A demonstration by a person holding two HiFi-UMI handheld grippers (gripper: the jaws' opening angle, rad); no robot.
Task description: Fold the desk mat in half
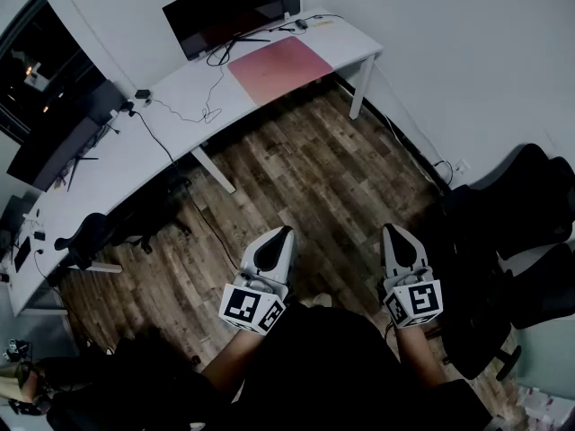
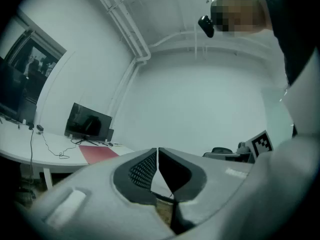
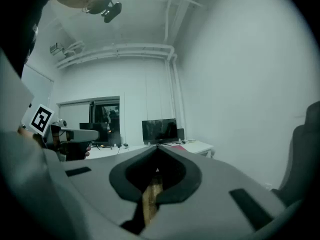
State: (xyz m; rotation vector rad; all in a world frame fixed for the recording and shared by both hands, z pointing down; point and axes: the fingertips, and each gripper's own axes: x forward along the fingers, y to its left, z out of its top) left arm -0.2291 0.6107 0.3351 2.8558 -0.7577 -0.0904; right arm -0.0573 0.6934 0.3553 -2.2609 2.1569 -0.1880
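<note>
Left gripper (image 1: 284, 233): jaws together, empty. Flat pink rectangular desk mat (image 1: 279, 66) lies unfolded on the long white desk (image 1: 135, 151), well apart from both grippers. Judged thin, light, floppy; pinch one short edge at its two corners. Right gripper (image 1: 392, 233): jaws together, empty.

Left tool (image 2: 158, 155), jaws closed together with nothing between them; beyond, at left, 1 white desk (image 2: 20, 151) bearing 1 red desk mat (image 2: 98, 154), 1 dark monitor (image 2: 89, 122) and 1 trailing cable (image 2: 50, 146); 1 black chair (image 2: 220, 151) at right.
</note>
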